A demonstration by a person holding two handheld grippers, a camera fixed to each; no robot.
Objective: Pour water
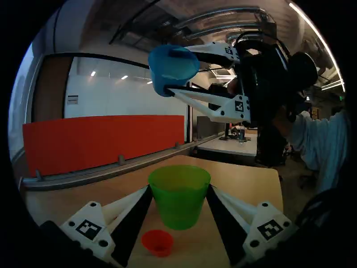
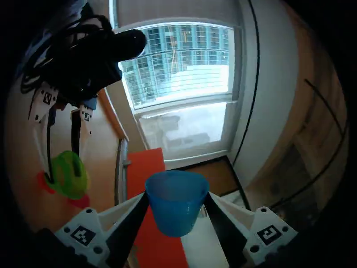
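The right gripper (image 2: 176, 201) is clamping a blue plastic cup (image 2: 176, 210) between both fingers and holding it tipped far over, high above the wooden tabletop (image 1: 241, 187). Almost straight below it, the left gripper (image 1: 178, 192) is pinching a green translucent plastic cup (image 1: 179, 205) upright, just behind a small orange cup (image 1: 157, 242). No stream is showing. In my judgement, pouring is calling for the blue rim to come lower, lined up over the green mouth.
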